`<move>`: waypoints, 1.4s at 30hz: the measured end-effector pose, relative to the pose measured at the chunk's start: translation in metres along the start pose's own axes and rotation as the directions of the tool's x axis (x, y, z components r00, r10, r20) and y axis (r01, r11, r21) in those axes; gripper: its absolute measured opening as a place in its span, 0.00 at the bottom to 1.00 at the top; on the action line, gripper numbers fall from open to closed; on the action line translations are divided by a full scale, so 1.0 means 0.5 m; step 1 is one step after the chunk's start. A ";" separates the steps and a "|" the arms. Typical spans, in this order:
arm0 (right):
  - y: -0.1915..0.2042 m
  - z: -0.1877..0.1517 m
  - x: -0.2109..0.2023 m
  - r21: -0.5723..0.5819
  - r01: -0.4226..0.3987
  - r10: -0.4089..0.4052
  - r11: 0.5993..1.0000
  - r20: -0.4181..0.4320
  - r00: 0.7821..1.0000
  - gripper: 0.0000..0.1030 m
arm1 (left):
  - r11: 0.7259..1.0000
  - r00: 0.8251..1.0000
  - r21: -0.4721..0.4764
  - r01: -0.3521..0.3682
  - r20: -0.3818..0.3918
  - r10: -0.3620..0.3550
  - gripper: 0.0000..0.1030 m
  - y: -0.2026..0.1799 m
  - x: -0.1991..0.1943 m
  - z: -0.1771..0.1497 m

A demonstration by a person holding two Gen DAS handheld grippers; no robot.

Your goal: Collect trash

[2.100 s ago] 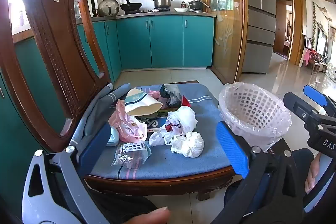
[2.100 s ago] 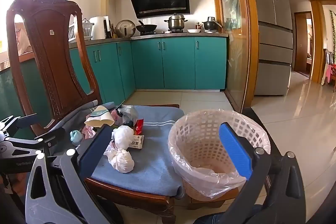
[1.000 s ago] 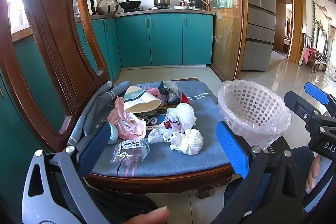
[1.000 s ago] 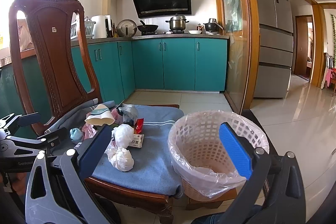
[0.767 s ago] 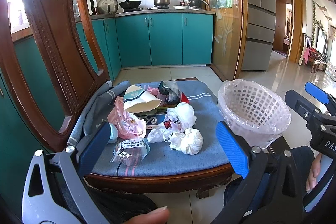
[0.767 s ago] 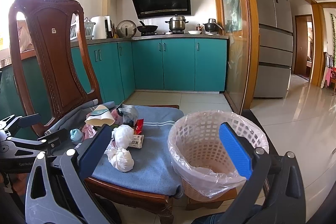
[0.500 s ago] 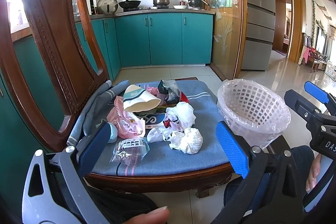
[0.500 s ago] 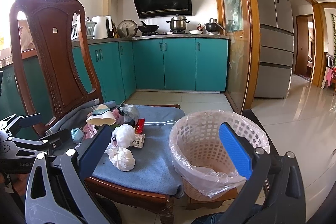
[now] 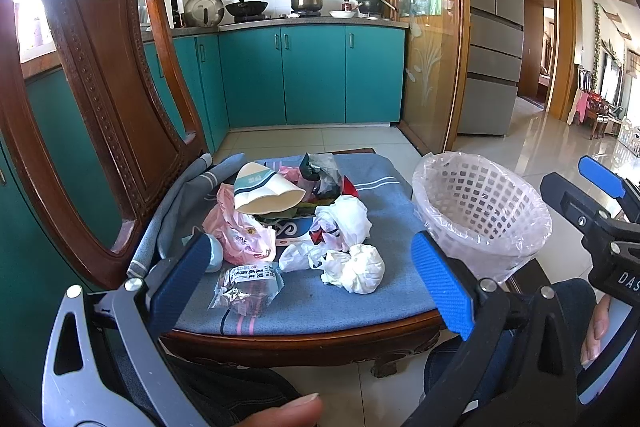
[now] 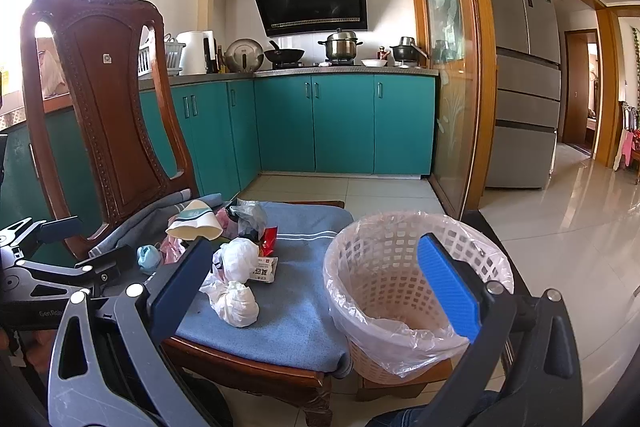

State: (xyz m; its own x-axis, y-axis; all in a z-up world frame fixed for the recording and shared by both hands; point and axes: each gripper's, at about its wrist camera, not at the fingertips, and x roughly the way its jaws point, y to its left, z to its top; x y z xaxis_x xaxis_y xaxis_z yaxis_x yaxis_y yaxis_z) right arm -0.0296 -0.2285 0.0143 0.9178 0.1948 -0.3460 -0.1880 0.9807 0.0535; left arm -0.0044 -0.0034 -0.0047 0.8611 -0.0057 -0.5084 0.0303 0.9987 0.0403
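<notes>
Trash lies in a pile on the blue cushion (image 9: 384, 195) of a wooden chair: a crushed paper cup (image 9: 266, 189), a pink plastic bag (image 9: 240, 235), a clear printed wrapper (image 9: 246, 285), crumpled white tissue (image 9: 360, 267) and a white bag (image 9: 346, 219). A white lattice basket (image 9: 480, 211) lined with clear plastic stands right of the cushion; it also shows in the right wrist view (image 10: 412, 287). My left gripper (image 9: 312, 279) is open and empty, short of the pile. My right gripper (image 10: 316, 285) is open and empty, before the basket and tissue (image 10: 236, 301).
The chair's tall carved back (image 9: 100, 75) rises at the left. Teal kitchen cabinets (image 9: 312, 75) and a stove with pots stand behind. A grey fridge (image 9: 492, 59) stands at the right. Tiled floor (image 10: 580, 227) stretches to the right. The basket rests on a low wooden stool (image 10: 400, 383).
Both grippers have drifted only slightly; the pile and basket sit a touch lower and left in the views. Nothing was picked up or moved.
</notes>
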 end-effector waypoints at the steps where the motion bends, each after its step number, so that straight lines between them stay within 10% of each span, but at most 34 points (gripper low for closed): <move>1: 0.000 0.000 0.000 0.000 -0.001 0.001 1.000 0.000 1.000 0.97 | 1.000 1.000 0.001 0.000 0.000 0.000 0.97 -0.001 -0.001 -0.001; 42: -0.007 0.002 0.000 0.002 0.020 -0.020 1.000 0.016 1.000 0.97 | 1.000 0.999 -0.008 -0.009 -0.043 0.008 0.97 0.001 0.019 -0.005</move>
State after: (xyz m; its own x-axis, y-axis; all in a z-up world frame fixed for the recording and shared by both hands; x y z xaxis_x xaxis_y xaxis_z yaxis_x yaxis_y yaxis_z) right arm -0.0285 -0.2319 0.0152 0.9268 0.1754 -0.3322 -0.1691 0.9844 0.0481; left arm 0.0027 -0.0031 -0.0117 0.8389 0.0049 -0.5443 0.0189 0.9991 0.0381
